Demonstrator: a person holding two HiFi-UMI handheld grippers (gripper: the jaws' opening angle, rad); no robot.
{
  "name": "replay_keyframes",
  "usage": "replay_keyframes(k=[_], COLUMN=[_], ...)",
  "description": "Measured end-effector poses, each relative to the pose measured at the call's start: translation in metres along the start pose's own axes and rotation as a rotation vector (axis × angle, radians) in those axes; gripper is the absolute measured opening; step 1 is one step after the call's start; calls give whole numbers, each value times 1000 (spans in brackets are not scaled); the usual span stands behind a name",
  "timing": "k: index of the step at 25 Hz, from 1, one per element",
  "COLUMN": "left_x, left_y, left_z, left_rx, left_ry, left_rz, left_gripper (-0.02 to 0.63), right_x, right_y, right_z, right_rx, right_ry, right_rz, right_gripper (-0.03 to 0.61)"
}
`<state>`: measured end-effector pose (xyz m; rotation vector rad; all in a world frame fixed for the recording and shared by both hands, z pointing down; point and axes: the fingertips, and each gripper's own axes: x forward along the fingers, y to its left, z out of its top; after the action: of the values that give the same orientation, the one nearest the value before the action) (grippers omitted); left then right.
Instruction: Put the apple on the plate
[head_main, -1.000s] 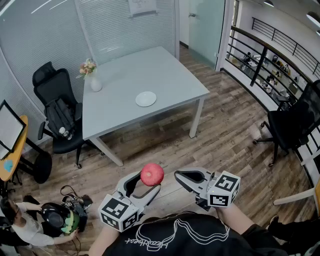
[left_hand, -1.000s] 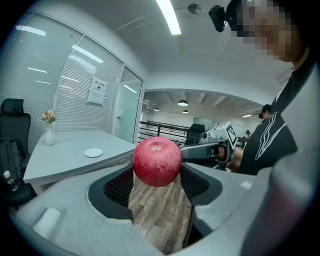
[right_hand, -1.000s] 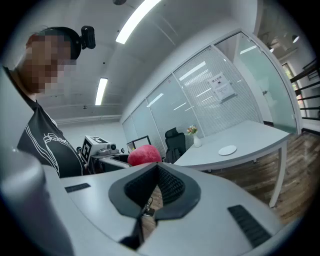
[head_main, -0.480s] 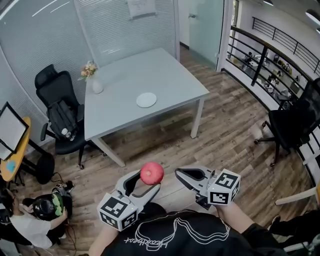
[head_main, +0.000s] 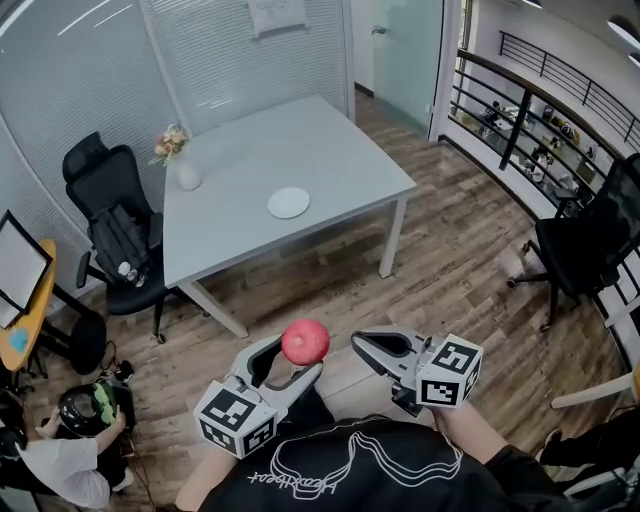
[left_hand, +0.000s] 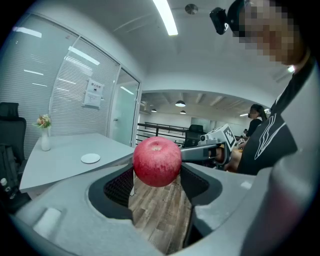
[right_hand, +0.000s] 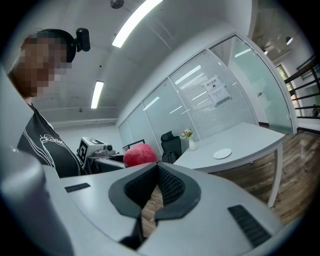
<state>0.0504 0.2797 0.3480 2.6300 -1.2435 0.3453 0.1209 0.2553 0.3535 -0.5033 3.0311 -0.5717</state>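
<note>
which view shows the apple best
The left gripper view: the apple sits large and centred, gripped by the left tool. The head view shows it small from above; the right gripper view shows only its top.

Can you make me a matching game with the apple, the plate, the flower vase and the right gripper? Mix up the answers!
1. apple
2. plate
3. flower vase
4. right hand-held gripper

A. shut, holding nothing
B. near an edge of the table
C. gripped by the left hand-held gripper
D. around the middle of the table

Pairs: 1-C, 2-D, 3-B, 4-A
</note>
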Motion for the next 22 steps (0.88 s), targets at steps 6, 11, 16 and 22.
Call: replay_keyframes(k=[6, 11, 16, 22], left_x=[17, 31, 54, 83], left_y=[36, 90, 147, 217], left_z=[5, 12, 22, 37], left_rx=[-10, -28, -44, -54], left_ry=[9, 10, 19, 48], left_rz=[-5, -2, -4, -41], left_gripper=[301, 301, 301, 301], right_x=[28, 70, 114, 168], right_y=[-31, -64, -103, -151], right_z=[10, 23, 33, 49], right_rx=[26, 46, 76, 118], right_ry=[-1, -3, 17, 26], right_rz=[-8, -24, -39, -75], right_gripper=[6, 6, 6, 6])
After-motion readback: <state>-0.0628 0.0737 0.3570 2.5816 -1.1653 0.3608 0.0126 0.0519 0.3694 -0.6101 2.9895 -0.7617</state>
